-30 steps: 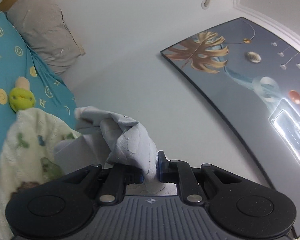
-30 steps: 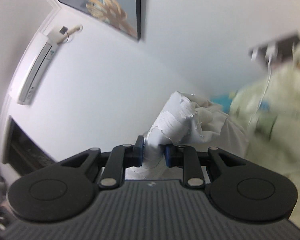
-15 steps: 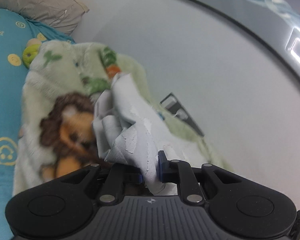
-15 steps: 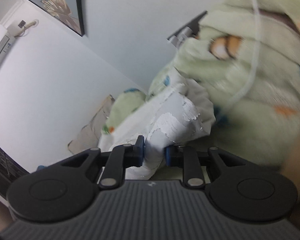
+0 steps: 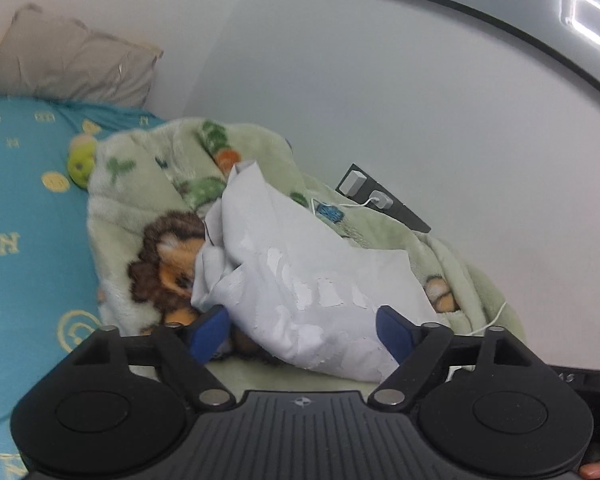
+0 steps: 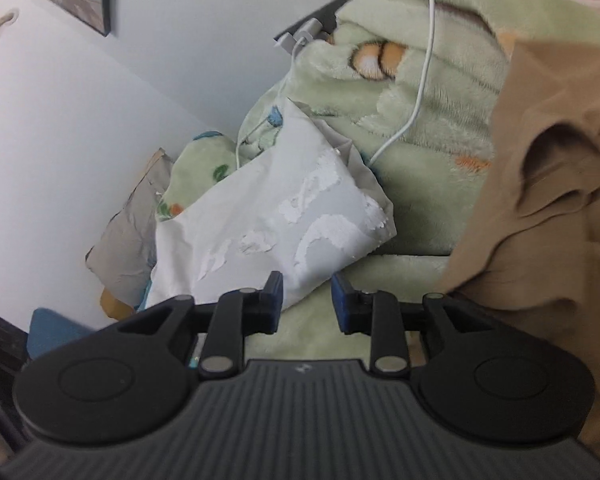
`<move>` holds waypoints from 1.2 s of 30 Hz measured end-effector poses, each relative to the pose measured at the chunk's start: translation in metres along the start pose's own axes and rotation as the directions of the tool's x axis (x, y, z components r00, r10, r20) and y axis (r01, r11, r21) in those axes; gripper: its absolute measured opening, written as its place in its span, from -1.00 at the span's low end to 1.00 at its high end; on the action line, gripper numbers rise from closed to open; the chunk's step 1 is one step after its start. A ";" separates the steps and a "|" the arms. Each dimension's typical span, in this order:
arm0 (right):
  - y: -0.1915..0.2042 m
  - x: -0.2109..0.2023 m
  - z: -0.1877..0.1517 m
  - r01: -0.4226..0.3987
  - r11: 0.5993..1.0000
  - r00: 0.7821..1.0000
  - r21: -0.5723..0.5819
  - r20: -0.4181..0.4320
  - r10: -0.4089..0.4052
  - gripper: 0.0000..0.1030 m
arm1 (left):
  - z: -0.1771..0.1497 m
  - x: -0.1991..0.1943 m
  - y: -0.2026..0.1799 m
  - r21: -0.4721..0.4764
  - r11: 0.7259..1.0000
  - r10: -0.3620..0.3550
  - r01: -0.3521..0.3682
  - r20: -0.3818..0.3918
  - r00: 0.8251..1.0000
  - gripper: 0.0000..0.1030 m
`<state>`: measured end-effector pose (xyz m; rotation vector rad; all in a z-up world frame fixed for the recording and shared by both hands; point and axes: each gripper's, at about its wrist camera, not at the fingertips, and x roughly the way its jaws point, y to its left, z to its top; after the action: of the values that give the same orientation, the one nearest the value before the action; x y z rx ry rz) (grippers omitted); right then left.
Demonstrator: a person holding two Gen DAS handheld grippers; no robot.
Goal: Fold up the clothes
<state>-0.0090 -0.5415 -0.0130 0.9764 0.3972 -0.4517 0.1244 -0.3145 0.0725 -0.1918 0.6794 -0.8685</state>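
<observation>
A bundled white garment (image 5: 312, 280) with a cracked, peeling print lies on a green fleece blanket (image 5: 140, 184) on the bed, against the wall-side edge, beside a white charging cable (image 6: 416, 92) and a tan garment (image 6: 540, 208). The left gripper (image 5: 300, 330) has its fingers spread wide either side of the bundle, holding nothing; the right gripper (image 6: 306, 300) is likewise parted and empty, just short of the cloth's near edge. The garment looks loosely gathered, neither flat nor neatly folded. Any further handling should take clean edges or corners, keep clear of the cable, and lift only the white cloth, not the fleece beneath
</observation>
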 end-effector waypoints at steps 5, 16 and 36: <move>0.031 -0.056 -0.006 -0.029 0.990 0.999 -0.136 0.041 0.035 -0.41 | 0.005 -0.077 -0.034 0.127 0.990 0.047 -0.060 0.109 0.993 0.93; 0.097 -0.192 -0.077 -0.025 0.851 0.935 -0.524 0.289 0.206 1.00 | -0.039 -0.237 -0.083 0.270 0.953 0.048 -0.134 0.305 0.951 0.99; 0.109 -0.183 -0.184 0.198 0.720 0.882 -0.665 0.442 0.166 1.00 | -0.106 -0.282 -0.040 0.291 0.922 0.112 -0.254 0.427 0.897 0.99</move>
<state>-0.1261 -0.2973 0.0635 0.0916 0.0970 -0.4866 -0.0949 -0.1150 0.1398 0.0100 0.1481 -0.7173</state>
